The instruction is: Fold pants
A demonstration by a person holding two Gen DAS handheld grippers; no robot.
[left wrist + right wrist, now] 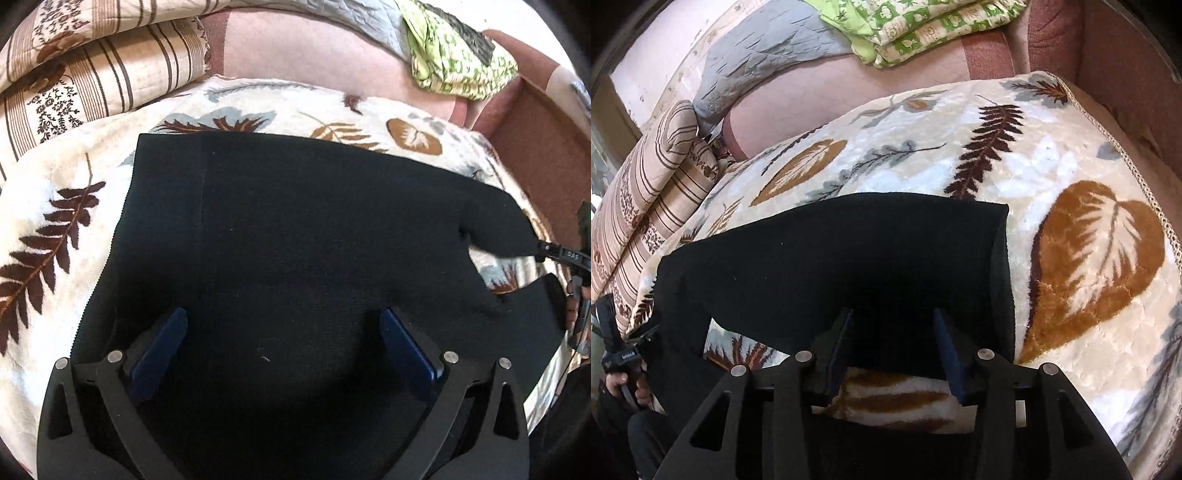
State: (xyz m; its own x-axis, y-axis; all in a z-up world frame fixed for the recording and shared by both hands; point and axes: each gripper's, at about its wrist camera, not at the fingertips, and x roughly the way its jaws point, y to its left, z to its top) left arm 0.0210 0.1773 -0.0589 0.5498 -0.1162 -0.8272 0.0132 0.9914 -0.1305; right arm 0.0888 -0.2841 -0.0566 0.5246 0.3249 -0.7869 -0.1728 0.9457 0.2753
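The black knit pants [295, 229] lie flat on the cream leaf-print plush blanket [48, 206], long axis running between the wide-spread left gripper [282, 332] and the half-spread, empty right gripper [894, 339] poised over their opposite ends.

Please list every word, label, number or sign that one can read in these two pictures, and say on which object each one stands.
No text can be read with certainty.
Right gripper, seen at the edge of the left wrist view: small light marking on its black body, too small and blurred to read.
Left gripper, seen at the edge of the right wrist view: small white label, blurred, unreadable.
Black pants, leaf-print blanket, green patterned bedding: patterns only, no lettering.
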